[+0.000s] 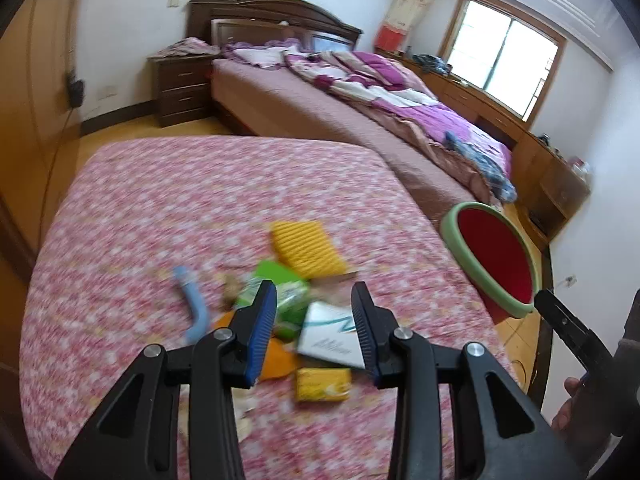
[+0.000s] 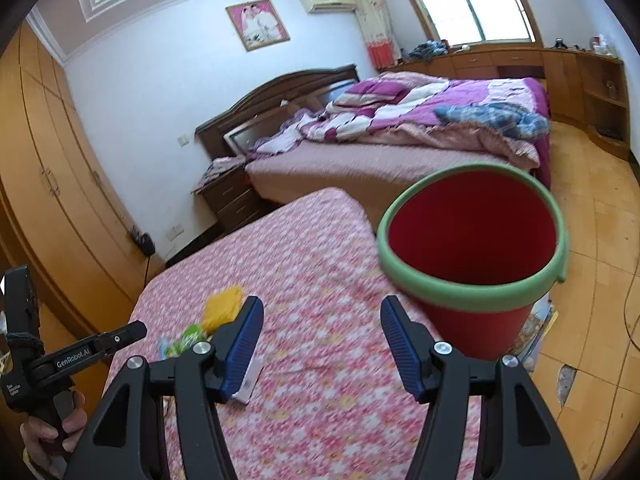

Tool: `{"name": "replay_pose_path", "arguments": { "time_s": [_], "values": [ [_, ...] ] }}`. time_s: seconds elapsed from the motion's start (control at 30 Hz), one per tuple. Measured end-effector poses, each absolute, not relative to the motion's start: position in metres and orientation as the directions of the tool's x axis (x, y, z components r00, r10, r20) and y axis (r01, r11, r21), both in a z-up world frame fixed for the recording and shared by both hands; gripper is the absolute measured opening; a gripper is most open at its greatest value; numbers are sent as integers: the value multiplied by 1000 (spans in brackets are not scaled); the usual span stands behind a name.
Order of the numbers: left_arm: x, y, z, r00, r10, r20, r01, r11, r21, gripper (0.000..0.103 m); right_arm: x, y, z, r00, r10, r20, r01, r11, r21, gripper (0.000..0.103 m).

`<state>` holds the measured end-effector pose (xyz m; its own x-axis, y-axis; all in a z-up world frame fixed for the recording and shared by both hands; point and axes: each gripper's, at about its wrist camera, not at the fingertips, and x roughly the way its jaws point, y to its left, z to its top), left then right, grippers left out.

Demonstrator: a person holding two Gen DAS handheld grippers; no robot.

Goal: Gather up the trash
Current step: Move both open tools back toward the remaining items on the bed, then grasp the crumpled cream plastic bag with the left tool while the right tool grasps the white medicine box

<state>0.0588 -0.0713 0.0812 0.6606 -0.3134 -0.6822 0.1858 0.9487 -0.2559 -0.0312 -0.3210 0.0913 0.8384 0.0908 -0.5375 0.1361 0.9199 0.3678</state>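
Trash lies in a heap on the pink floral table (image 1: 200,200): a white box (image 1: 330,336), a green packet (image 1: 280,292), a yellow ribbed wrapper (image 1: 306,246), a small yellow packet (image 1: 322,384), an orange piece (image 1: 276,360) and a blue tube (image 1: 194,304). My left gripper (image 1: 314,332) is open, hovering just above the white box and green packet. A red bin with a green rim (image 2: 472,240) stands at the table's right edge, also in the left wrist view (image 1: 496,260). My right gripper (image 2: 322,344) is open and empty, over the table left of the bin.
A bed with purple bedding (image 2: 420,120) stands behind the table. A dark nightstand (image 1: 180,88) is by the headboard. Wooden wardrobes (image 2: 48,180) line the left wall. A low wooden cabinet (image 1: 540,160) runs under the window. Tiled floor (image 2: 600,240) lies right of the bin.
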Motion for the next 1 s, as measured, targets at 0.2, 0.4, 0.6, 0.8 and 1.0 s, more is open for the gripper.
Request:
{"name": "replay_pose_path", "arguments": {
  "time_s": [0.2, 0.4, 0.6, 0.8, 1.0],
  "values": [
    [49, -40, 63, 661, -244, -709, 105, 966, -235, 52, -33, -299, 86, 814, 135, -565, 93, 930, 355, 66],
    [42, -21, 41, 633, -217, -743, 60, 971, -233, 54, -34, -289, 82, 793, 165, -586, 76, 928, 364, 68],
    [37, -16, 20, 596, -215, -774, 40, 970, -239, 54, -33, -278, 78, 773, 185, -606, 64, 929, 365, 69],
    [36, -15, 4, 567, -273, -777, 46, 952, -301, 54, -29, -271, 72, 752, 202, -628, 50, 932, 360, 70],
    [36, -16, -4, 562, -322, -762, 70, 936, -344, 42, -26, -267, 64, 730, 218, -647, 43, 931, 362, 70]
  ]
}}
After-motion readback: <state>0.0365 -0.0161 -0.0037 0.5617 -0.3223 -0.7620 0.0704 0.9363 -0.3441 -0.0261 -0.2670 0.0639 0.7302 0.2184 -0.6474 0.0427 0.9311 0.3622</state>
